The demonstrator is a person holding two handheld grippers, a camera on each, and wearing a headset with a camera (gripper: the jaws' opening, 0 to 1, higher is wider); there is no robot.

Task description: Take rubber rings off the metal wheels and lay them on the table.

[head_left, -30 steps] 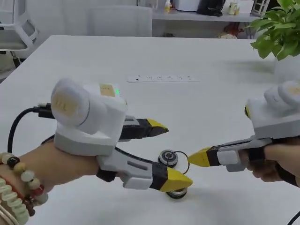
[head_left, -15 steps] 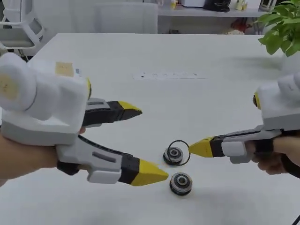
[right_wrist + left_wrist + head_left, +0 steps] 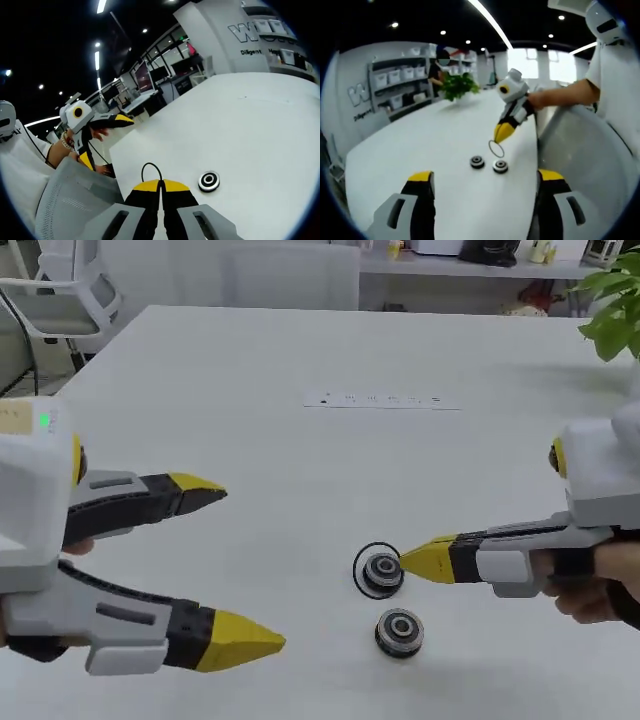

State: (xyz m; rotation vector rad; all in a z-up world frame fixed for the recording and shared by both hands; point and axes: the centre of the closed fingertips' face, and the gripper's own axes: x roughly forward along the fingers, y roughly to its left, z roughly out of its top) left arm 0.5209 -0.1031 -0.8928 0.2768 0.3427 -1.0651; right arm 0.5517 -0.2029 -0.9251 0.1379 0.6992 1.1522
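Note:
Two small metal wheels lie side by side on the white table (image 3: 300,370): the far wheel (image 3: 383,571) and the near wheel (image 3: 400,631), also seen as a pair of wheels (image 3: 477,162) (image 3: 500,166). My right gripper (image 3: 408,562) (image 3: 160,186) is shut on a thin black rubber ring (image 3: 360,558) (image 3: 496,148) (image 3: 151,171), which hangs from its yellow tips just above the far wheel. One wheel (image 3: 209,181) lies to the right of those tips. My left gripper (image 3: 238,565) (image 3: 485,176) stands open at the left, well back from the wheels, with nothing in it.
A white power strip (image 3: 382,400) lies flat further back on the table. A potted plant (image 3: 615,320) stands at the far right. Chairs (image 3: 290,275) stand behind the table's far edge. A person's hand (image 3: 600,590) holds the right gripper.
My left gripper has drawn back to the left, off the near wheel, and stays open. The right gripper keeps hold of the ring beside the far wheel.

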